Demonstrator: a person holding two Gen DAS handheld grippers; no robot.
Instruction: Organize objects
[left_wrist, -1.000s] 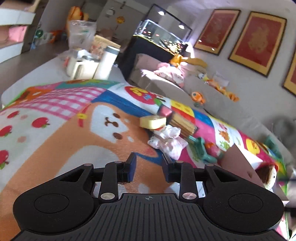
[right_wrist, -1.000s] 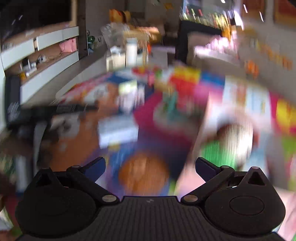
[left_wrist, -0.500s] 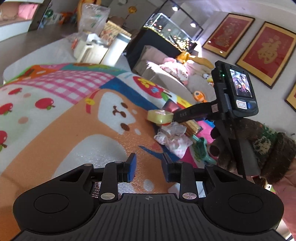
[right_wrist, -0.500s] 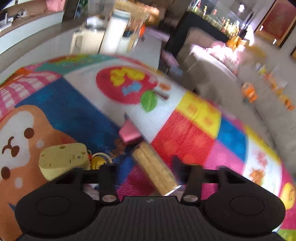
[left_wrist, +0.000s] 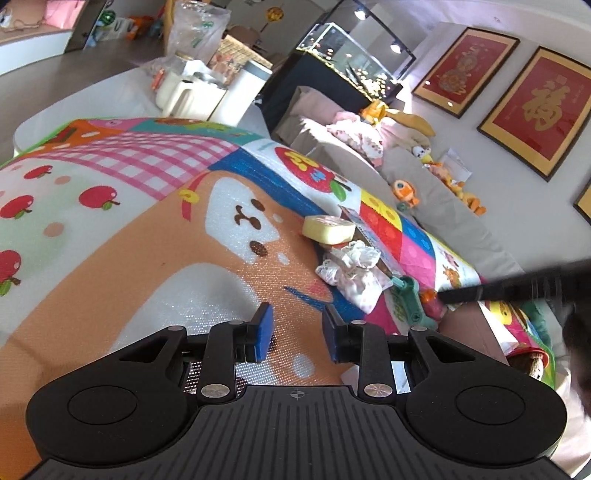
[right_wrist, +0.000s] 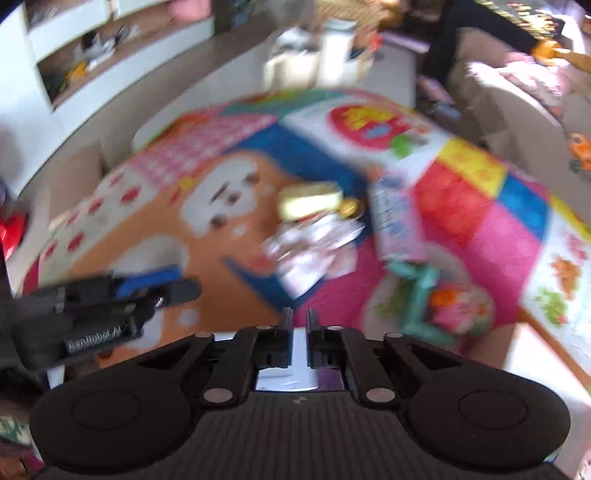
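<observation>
I am holding my left tongs (left_wrist: 297, 328) part-open and empty over the mat (left_wrist: 110, 236). My right tongs (right_wrist: 300, 325) are hanging nearly closed, gripping nothing. The yellow block (left_wrist: 328, 229), white cloth (left_wrist: 351, 273) and teal toy (left_wrist: 408, 299) are lying mid-mat.

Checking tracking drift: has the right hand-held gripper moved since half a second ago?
Yes. The right hand-held gripper pulled back from the yellow block, which now sits farther ahead.

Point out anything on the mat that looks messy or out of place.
A jumble sits at the mat's right side: a crumpled white cloth, a yellow block propped on something, a long box and a teal toy, touching or overlapping rather than sorted. Nothing looks spilled or broken.
</observation>
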